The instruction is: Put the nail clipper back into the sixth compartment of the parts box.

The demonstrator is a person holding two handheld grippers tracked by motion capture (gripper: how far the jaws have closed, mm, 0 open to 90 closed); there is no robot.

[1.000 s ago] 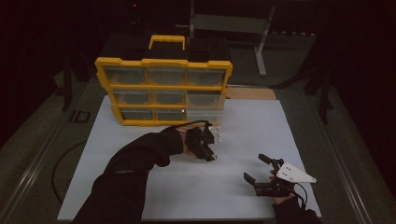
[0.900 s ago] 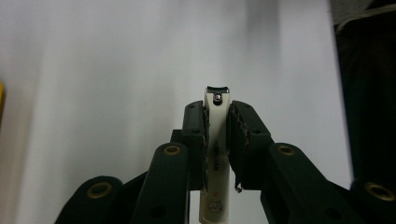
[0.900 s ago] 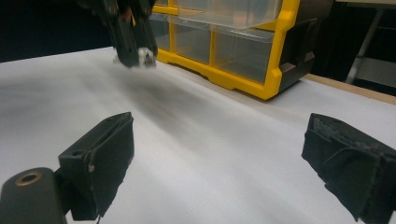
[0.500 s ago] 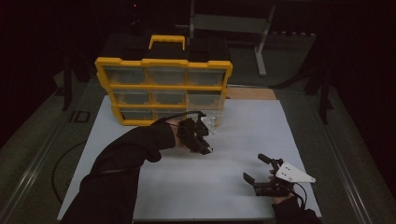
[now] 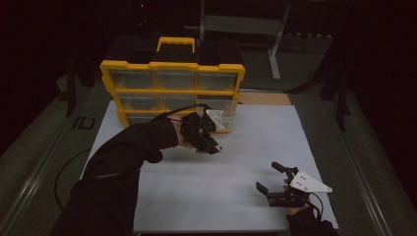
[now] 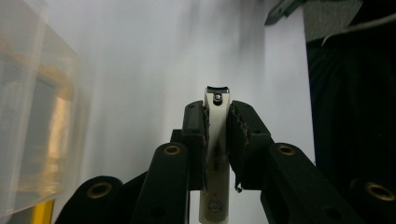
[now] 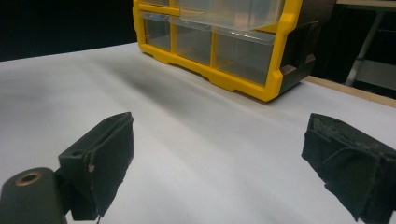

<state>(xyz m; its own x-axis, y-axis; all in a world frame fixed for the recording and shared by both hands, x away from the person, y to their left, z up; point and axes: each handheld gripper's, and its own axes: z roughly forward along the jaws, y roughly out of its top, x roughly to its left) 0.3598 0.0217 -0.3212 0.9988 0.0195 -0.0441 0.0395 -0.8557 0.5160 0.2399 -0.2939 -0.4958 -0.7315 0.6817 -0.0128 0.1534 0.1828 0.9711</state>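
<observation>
So the left gripper (image 6: 217, 126) had its two pads pinched tight on a nail clipper (image 6: 216, 140), clamping it across the flat faces with the cutting end poking out past the tips. In the high view that gripper (image 5: 212, 146) was held above the white sheet (image 5: 236, 196), just in front of the yellow drawer organizer (image 5: 172, 88), and one clear drawer (image 7: 229, 11) looked pulled partway out in the right gripper view. My guess is the clipper was small, light, stiff metal, so weight was no issue, but smooth metal is slippery and a thin thing like that can swivel between pads if you only catch a corner. Grabbing it mid-body across the flats, like it was here, seemed the sane hold to me; the lever side could flex if squeezed hard. The right gripper (image 5: 276, 183) sat low near the sheet's near right corner, jaws spread wide with nothing in them, well apart from the clipper.
</observation>
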